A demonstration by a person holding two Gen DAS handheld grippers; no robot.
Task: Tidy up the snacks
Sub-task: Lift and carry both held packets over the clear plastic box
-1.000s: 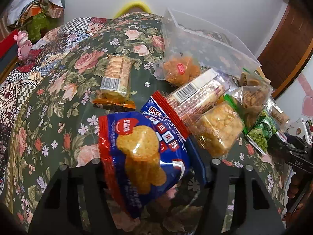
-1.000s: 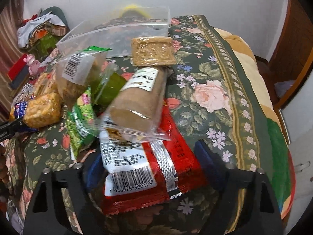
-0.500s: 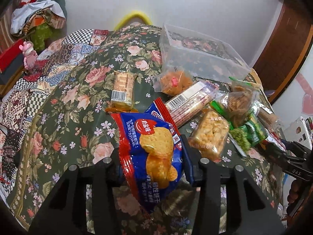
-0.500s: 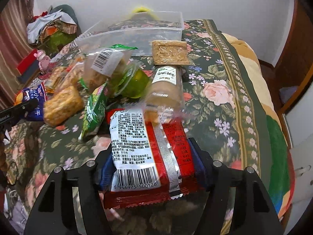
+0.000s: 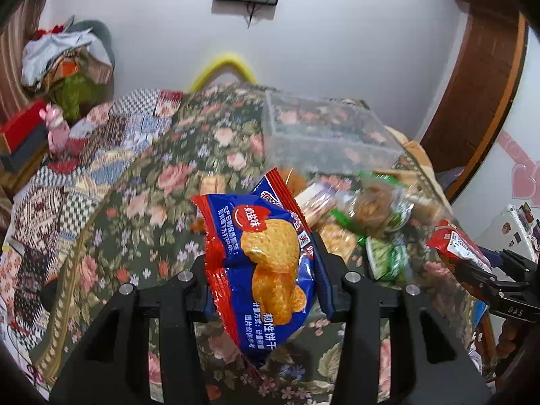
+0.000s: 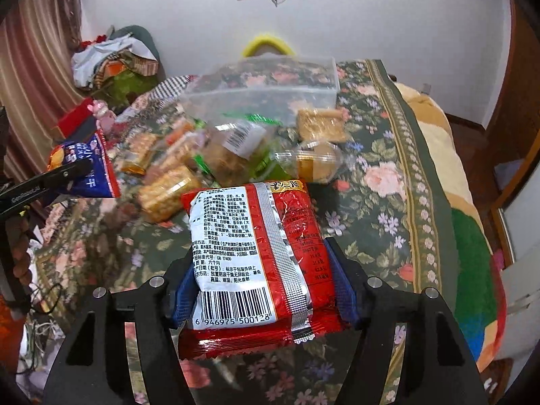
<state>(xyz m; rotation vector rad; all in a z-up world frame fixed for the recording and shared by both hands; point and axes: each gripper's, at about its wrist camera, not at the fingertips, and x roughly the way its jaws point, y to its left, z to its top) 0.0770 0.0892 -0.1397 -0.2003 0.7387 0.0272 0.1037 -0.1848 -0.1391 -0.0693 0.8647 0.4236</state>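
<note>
My left gripper [image 5: 266, 270] is shut on a blue and red biscuit packet [image 5: 266, 260] and holds it up above the floral cloth. It also shows at the left of the right wrist view [image 6: 87, 172]. My right gripper [image 6: 260, 280] is shut on a red snack packet [image 6: 256, 246] with a white barcode label, lifted above the cloth; it also shows at the right of the left wrist view [image 5: 455, 243]. A clear plastic box [image 6: 270, 84] [image 5: 324, 131] stands at the back. A pile of loose snack packets [image 6: 216, 155] [image 5: 364, 212] lies in front of it.
The floral cloth [image 6: 381, 182] covers a bed. A patchwork quilt [image 5: 84, 168] lies to the left. A pile of clothes [image 6: 111, 57] and a pink toy [image 5: 55, 131] sit at the far left. A wooden door frame [image 5: 479, 101] stands at the right.
Both grippers have risen and drawn back from the snack pile, each with its packet in it. The pile and the box now look further away.
</note>
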